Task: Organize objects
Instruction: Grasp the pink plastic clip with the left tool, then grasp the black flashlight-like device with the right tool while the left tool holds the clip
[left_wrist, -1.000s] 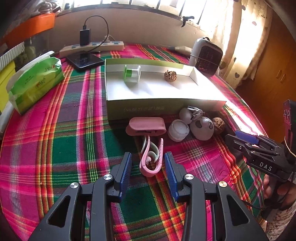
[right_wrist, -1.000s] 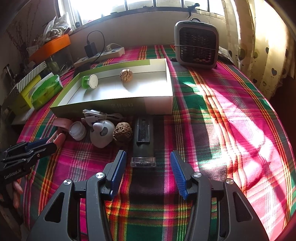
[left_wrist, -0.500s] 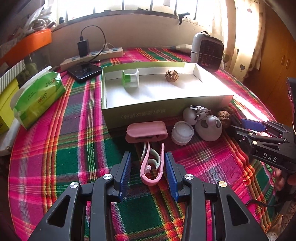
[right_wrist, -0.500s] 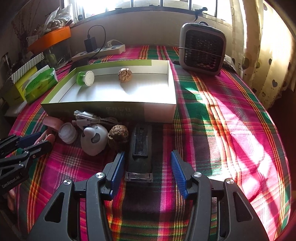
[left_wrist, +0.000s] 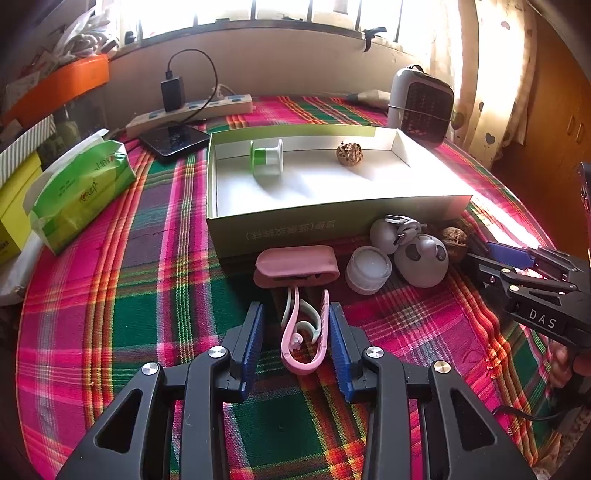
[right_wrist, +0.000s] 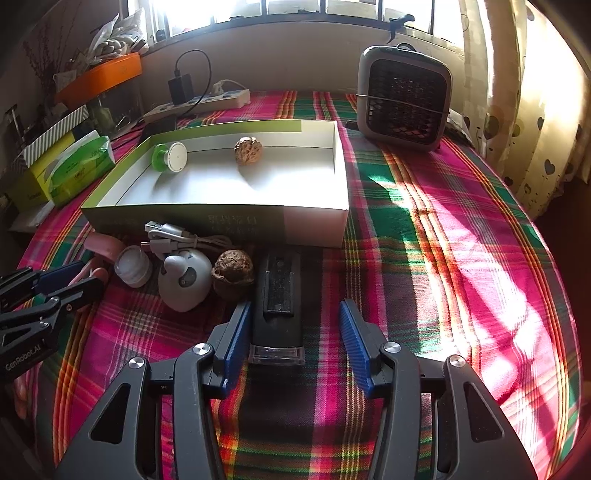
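Grippers both point down at a plaid tablecloth (right_wrist: 424, 229). My left gripper (left_wrist: 295, 332) is closing with the pink clip (left_wrist: 304, 332) between its blue pads (left_wrist: 253, 343); the right-hand pad sits just beside the clip's side, the left-hand pad stands apart from it, so nothing is gripped. My right gripper (right_wrist: 291, 332) is also closing, with the black rectangular device (right_wrist: 279, 302) lying flat between its pads (right_wrist: 236, 339). The left-hand pad is just beside the device's edge; a clear gap remains on the other side. No hold there either.

Beyond both grippers stands an open, shallow box (left_wrist: 332, 221). Inside it lie a green-and-white spool (left_wrist: 266, 158) and a walnut (left_wrist: 349, 152), well apart. In front of the box's near wall, in a row: a pink case (left_wrist: 295, 264), a small white jar (left_wrist: 368, 267), a grey panda-faced object (left_wrist: 421, 264) with a bundled cable (right_wrist: 173, 236) behind it, and a second walnut (right_wrist: 233, 267) just beside the black device.
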